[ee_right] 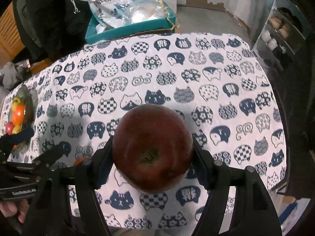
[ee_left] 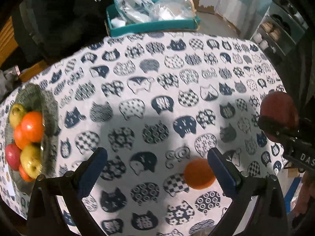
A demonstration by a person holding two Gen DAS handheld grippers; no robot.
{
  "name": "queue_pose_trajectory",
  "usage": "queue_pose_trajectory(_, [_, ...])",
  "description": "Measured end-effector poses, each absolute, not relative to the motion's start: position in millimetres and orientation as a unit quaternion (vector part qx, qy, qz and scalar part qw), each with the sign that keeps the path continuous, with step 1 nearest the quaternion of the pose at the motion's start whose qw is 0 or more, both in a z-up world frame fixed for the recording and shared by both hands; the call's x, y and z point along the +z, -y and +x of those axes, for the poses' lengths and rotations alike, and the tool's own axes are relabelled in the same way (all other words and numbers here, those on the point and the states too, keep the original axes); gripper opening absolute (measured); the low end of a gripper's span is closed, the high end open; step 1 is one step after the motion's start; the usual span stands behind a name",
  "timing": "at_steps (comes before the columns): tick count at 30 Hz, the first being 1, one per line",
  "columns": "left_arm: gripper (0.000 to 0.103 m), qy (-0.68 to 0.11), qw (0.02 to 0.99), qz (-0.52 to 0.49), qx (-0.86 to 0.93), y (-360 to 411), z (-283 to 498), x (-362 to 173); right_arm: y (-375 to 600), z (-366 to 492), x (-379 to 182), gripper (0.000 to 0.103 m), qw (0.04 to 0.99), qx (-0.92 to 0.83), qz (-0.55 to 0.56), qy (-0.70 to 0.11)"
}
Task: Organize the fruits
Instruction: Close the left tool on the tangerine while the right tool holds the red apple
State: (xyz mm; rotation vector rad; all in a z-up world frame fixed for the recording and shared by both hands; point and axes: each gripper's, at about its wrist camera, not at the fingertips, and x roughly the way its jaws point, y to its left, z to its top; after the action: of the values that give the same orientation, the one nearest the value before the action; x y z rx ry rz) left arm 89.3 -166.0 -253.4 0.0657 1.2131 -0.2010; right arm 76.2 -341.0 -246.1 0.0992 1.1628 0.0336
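Over at the left edge of the table sits the grey plate [ee_left: 33,94], already piled with yellow-green apples, oranges and a red one, so that is where the loose fruit seems bound. Nearer the middle, the left gripper [ee_left: 157,165] hangs over the cloth with its blue pads spread wide and nothing between them; the lone orange [ee_left: 198,174] lies on the cloth just inside its right-hand finger, not touched as far as I can see. To pick it up cleanly I would centre the jaws so the orange sits midway between the pads, come down low around its widest part, and squeeze gently, since a round fruit will roll off if nudged from one side. Further right, the right gripper [ee_right: 152,153] is clamped on a dark red apple [ee_right: 152,147], held clear of the table with its stem end toward the camera; carrying it level to the plate and setting it into a gap, not on top of the heap, should keep the pile from tumbling. The table wears a white cloth [ee_left: 177,78] printed with navy cat heads. Beyond its far edge stand a teal box [ee_left: 149,26] stuffed with plastic bags, and at the far right a shelf [ee_left: 275,29] of shoes.
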Motion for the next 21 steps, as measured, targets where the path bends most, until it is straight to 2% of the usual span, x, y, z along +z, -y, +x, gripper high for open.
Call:
queue_pose_trajectory(18, [0.102,-0.603,0.786,0.034,-0.129,203.8,73.6,-287.9,364.2,52.3,-261.9,0.071,0.826,0.000,0.068,-0.559])
queue_pose_trajectory(19, [0.101,-0.605,0.784,0.036,-0.130,205.6,72.9,-290.1,364.2,52.3,-262.1,0.071,0.826,0.000,0.069,-0.559])
queue_pose_trajectory(21, [0.088,-0.610,0.780,0.036,-0.134,208.2,71.8,-293.2,363.4,52.7,-262.5,0.071,0.826,0.001,0.070,-0.559])
